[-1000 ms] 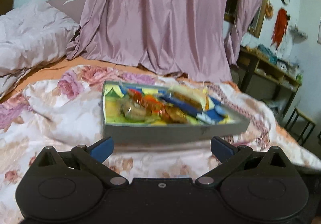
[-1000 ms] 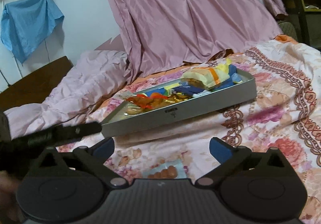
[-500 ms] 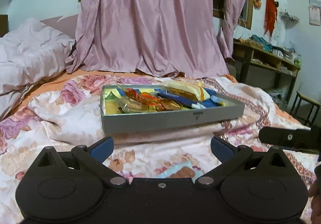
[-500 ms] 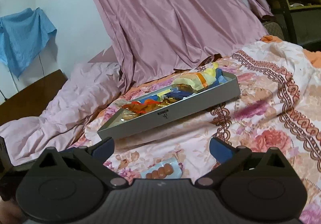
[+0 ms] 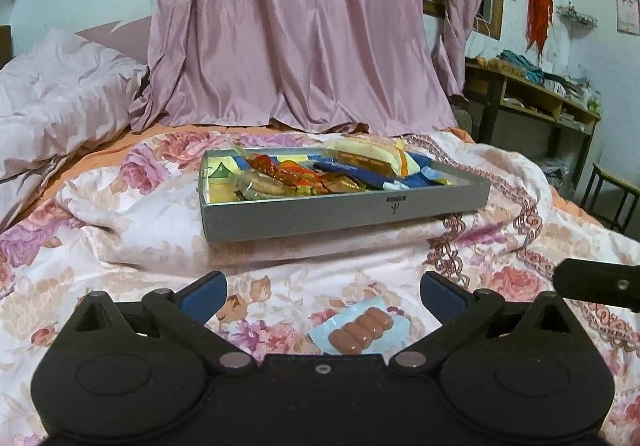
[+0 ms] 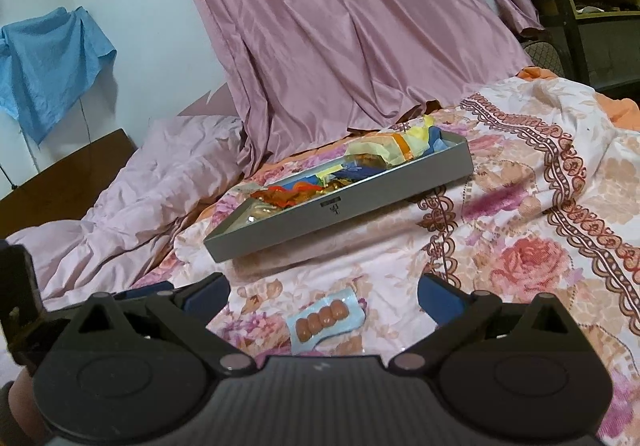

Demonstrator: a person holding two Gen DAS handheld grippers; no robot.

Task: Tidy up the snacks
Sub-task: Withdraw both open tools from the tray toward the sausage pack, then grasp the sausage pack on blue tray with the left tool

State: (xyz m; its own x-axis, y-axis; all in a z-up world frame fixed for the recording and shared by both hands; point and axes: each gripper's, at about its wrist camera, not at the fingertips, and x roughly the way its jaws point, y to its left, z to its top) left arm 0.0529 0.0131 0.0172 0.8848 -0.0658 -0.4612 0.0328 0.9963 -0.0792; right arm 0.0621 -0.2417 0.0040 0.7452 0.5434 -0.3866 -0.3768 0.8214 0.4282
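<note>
left gripper (image 5: 323, 288) jaws wide, right gripper (image 6: 322, 288) — likewise

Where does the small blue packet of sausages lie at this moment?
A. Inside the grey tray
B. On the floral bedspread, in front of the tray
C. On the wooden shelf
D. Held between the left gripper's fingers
B: the sausage packet lies on the floral bedspread, apart from the grey tray, with both grippers open and empty.
</note>
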